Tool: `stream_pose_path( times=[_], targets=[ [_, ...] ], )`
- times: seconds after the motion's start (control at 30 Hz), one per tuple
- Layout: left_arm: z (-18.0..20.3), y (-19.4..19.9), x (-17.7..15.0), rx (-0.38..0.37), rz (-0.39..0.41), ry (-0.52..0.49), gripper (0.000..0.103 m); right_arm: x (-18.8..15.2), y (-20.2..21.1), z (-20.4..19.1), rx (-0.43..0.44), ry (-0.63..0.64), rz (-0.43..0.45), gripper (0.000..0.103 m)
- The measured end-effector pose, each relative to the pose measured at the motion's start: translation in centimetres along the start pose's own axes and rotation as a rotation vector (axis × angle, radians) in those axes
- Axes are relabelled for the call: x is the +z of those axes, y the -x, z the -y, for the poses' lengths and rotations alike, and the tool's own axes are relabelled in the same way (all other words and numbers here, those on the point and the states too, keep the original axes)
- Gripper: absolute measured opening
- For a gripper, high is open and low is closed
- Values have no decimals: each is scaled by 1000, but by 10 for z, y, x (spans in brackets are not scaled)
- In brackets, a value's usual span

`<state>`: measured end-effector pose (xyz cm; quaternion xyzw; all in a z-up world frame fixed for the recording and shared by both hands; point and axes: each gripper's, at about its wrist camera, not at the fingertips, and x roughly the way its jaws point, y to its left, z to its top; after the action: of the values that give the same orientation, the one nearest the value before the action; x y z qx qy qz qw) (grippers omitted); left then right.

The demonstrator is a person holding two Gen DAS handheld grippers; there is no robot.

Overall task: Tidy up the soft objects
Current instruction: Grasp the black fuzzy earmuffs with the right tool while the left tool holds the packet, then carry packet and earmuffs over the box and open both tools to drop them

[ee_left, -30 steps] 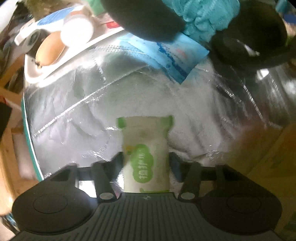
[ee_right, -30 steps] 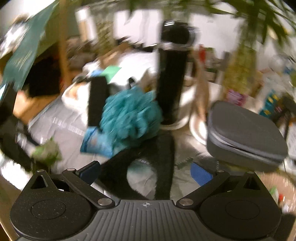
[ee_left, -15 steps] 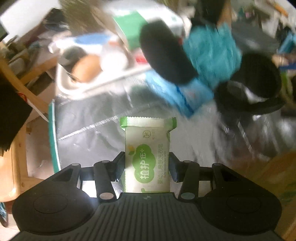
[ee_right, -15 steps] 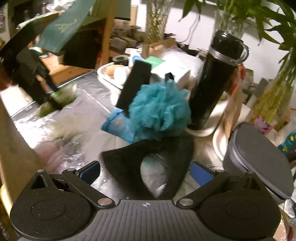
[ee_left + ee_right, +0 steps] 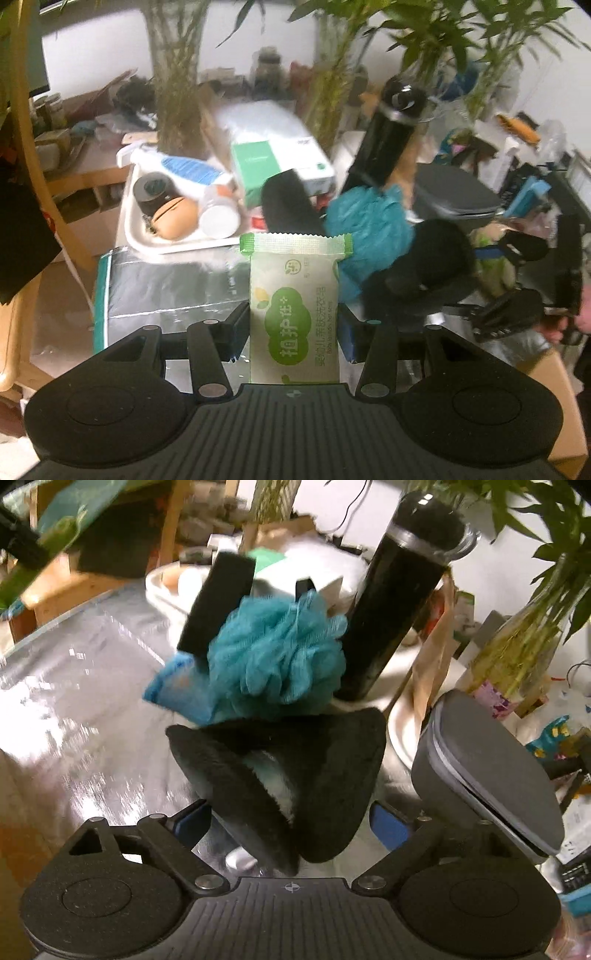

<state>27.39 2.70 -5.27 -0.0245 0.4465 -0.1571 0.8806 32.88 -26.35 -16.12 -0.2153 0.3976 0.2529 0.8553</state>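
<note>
Left fingers (image 5: 248, 328) pinching green sachet (image 5: 294, 310); right fingers (image 5: 388, 825) spread around black earmuffs (image 5: 295, 775), teal pouf (image 5: 277, 653) beyond.

I raised the left gripper (image 5: 294, 328) with the green-and-white packet (image 5: 294, 306) clamped between its jaws, lifting it off the silver sheet (image 5: 166, 288). I brought the right gripper (image 5: 291, 821) forward until the black furry earmuffs (image 5: 280, 775) sat between its spread jaws.

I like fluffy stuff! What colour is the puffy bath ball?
Teal mesh bath pouf; right wrist view.
</note>
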Motion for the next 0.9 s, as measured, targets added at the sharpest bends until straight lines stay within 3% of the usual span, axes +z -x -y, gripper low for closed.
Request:
stream_pose_path(
  times=[0.03,0.13,0.23,0.43,0.6,0.9],
  targets=[
    [3,2,-2,-11,12,1,47,0,0,0,14,-12,2,84],
    [9,11,-5,-31,39,-1,47,1,6,-3,8,-14,21,41],
    [13,18,-7,-56,65,7,47,4,18,1,32,-67,34,30],
    [16,33,-12,-101,93,29,47,1,60,3,-1,-117,112,28],
    [21,41,-17,-147,110,43,47,-3,107,3,-1,-158,245,28],
    [36,56,-34,-208,127,48,47,-17,164,-1,128,-239,408,28]
  ],
)
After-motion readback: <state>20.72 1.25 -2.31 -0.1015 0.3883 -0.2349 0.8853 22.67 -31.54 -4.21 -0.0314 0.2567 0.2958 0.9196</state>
